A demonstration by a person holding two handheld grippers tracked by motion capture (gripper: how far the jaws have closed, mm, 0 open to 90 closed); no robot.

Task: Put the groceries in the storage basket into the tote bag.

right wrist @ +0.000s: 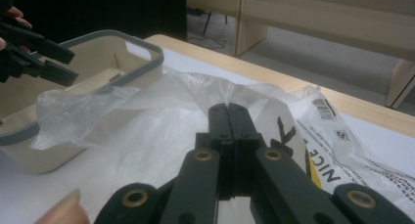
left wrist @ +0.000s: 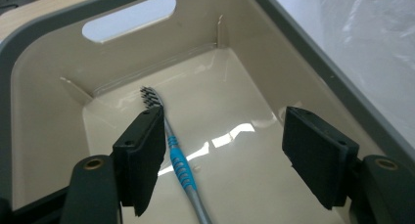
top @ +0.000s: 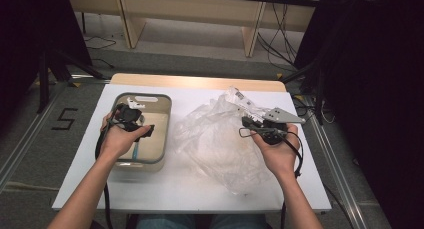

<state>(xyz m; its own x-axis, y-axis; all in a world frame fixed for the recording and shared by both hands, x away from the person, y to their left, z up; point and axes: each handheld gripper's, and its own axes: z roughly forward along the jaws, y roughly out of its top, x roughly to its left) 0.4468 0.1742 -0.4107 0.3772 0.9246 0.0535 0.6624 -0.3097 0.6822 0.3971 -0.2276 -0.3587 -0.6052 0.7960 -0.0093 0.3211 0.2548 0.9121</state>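
Note:
A beige bin with a grey rim stands on the left of the white table. A toothbrush with a blue and grey handle lies flat on the bin's floor, bristles toward the slotted end wall. My left gripper hangs open inside the bin, with the toothbrush next to its left jaw and nothing between the jaws. A crumpled clear plastic bag lies right of the bin. My right gripper is shut on a raised fold of it.
The white table top ends at a wooden strip at the back. Beyond it are a pale wooden bench and floor cables. Black drapes flank both sides. A "5" is marked on the floor.

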